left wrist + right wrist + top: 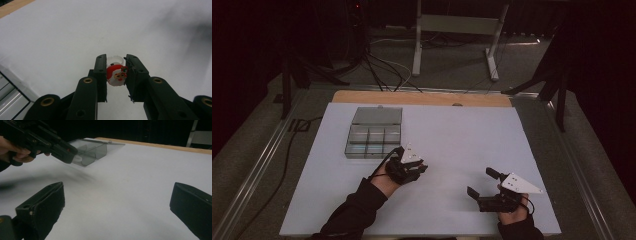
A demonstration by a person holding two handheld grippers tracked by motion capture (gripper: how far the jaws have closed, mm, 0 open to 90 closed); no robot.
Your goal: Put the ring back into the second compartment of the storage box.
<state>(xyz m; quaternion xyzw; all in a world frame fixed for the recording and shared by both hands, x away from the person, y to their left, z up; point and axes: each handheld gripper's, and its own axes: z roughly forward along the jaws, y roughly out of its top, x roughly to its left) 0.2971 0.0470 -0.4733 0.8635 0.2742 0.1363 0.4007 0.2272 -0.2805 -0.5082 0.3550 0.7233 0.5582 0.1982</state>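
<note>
Red and white plastic, moulded as a small Santa-face ring (117, 75), sat pinched between the two black jaws of the left gripper (116, 72), which pressed on it from either side and carried it clear of the tabletop. In the high view that left gripper (408, 165) hovered just beside the near right corner of the clear grey plastic compartment box (372, 135), whose hinged lid lay folded back and whose small cells stood open. Judging from this, the pick-up was done; what remained was to bring the ring over one of the cells and let it go. Whether the cells already held anything could not be told.

The right gripper (484, 186) rested low near the table's front edge, well apart from the box, its jaws spread wide with nothing between them.

The work surface was a pale, matt white board (462, 140) laid on a wooden tabletop, a strip of which showed along the far edge. Beyond lay a dim room with grey carpet, trailing black cables (382, 70) and the white legs of a frame (454, 35).
</note>
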